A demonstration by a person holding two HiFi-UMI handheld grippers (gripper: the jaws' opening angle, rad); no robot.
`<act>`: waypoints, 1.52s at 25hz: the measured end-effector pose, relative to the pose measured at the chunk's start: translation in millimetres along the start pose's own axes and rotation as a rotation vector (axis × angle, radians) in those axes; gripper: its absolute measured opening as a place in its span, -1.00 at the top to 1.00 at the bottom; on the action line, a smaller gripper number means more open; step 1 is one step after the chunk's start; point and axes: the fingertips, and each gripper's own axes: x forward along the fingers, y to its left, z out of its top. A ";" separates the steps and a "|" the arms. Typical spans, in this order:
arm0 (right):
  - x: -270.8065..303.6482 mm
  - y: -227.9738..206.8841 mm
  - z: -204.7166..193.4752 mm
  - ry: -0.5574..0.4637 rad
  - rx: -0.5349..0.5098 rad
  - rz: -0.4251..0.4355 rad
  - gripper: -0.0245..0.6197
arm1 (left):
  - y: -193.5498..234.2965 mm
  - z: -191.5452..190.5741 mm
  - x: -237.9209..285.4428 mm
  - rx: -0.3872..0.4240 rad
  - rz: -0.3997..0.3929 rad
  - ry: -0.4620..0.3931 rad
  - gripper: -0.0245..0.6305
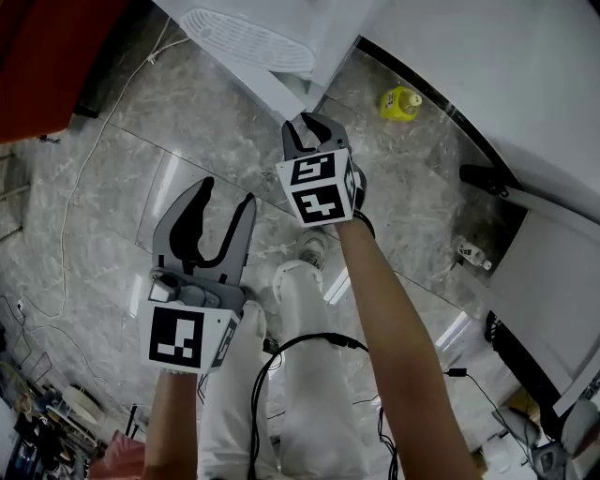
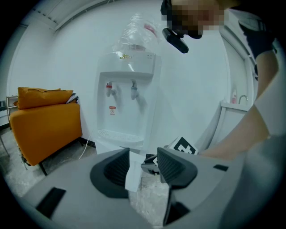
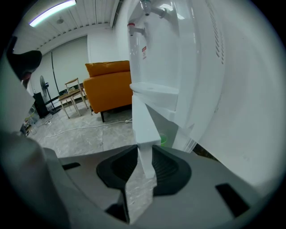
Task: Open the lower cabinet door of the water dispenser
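Looking down in the head view, the right claw (image 1: 309, 122) meets the free edge of the lower cabinet door (image 1: 265, 89), which stands ajar from the water dispenser (image 1: 281, 28). The left claw (image 1: 228, 192) hangs farther from the dispenser. Left gripper view: jaws spread, empty. Right gripper view: jaws pinch the door's upright edge, left of the dispenser.

Left gripper (image 1: 228, 192), left of centre in head view: jaws apart, nothing between them, pointing toward frame top. Left forearm (image 1: 173, 427) bare, at bottom edge. Right gripper (image 1: 314, 122), upper centre, reaching further up frame: jaws clamped on edge of cabinet door (image 3: 145, 118). Right forearm (image 1: 398, 328) bare, stretched diagonally from lower right. Legs (image 1: 305, 375) in white trousers between arms.
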 end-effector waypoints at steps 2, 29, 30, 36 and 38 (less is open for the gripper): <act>-0.3 6.4 -1.7 0.011 -0.018 0.019 0.61 | 2.0 -3.1 -3.6 -0.004 0.002 0.011 0.33; -126.1 -32.5 -16.5 -0.042 0.087 -0.083 0.91 | -6.2 -27.6 92.5 -0.149 0.025 0.106 0.14; -128.4 -34.5 -15.1 -0.045 0.087 -0.088 0.91 | -2.2 -29.9 97.8 -0.167 0.037 0.109 0.13; -142.3 -45.8 0.6 -0.085 0.095 -0.102 0.91 | 11.7 -45.7 127.8 -0.205 0.099 0.148 0.10; -145.6 -48.2 2.7 -0.091 0.102 -0.106 0.91 | 12.8 -51.7 136.1 -0.205 0.109 0.166 0.08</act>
